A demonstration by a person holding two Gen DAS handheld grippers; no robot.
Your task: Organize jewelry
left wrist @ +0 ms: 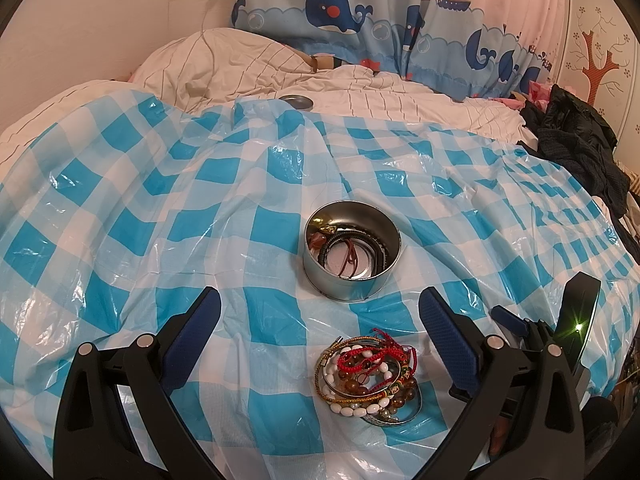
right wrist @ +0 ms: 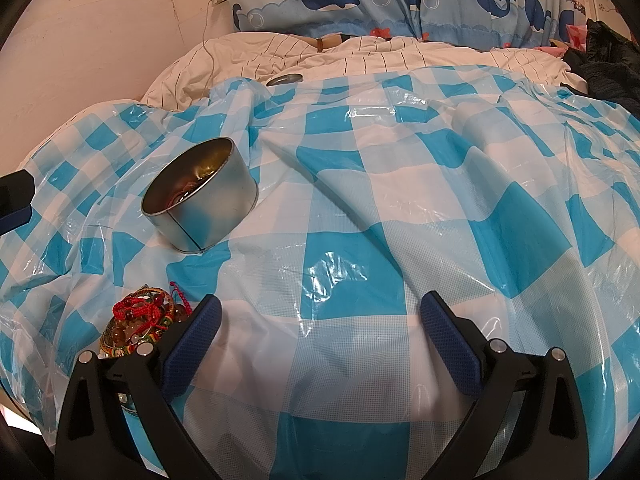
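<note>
On top of the blue-and-white checked plastic sheet (left wrist: 168, 208) that covers the bed stands a round metal tin (left wrist: 352, 256), upright and with no lid on it. Inside the tin lie a coiled black bracelet (left wrist: 360, 240), a thin brown cord (left wrist: 352, 260) and some small pieces at its far wall that are too small to name.

Just in front of the tin, on the side nearer to the cameras, rests a pile of bracelets (left wrist: 370, 376). It is apart from the tin and does not touch it. The pile mixes white bead strands, amber beads, red woven cords and 2 or more metal bangles, all tangled together.

The left gripper (left wrist: 320, 344) hangs low over the sheet with its jaws spread wide. The pile lies between its 2 blue pads, closer to the right one, and nothing is held. To the right of the tin in this view, part of the other gripper shows with a small green light.

The right gripper (right wrist: 320, 340) is also spread wide and holds nothing; only bare sheet lies between its pads. In the right wrist view the tin (right wrist: 200, 200) is far to the left and the pile of bracelets (right wrist: 144, 320) sits just beside the left pad, partly hidden behind it.

Beyond the tin, at the far edge of the sheet, a flat round metal lid (left wrist: 296, 102) lies on the striped white bedding (left wrist: 248, 64). Behind that hangs a curtain with whales (left wrist: 340, 8), and dark clothes (left wrist: 576, 140) are heaped far right of the tin.
</note>
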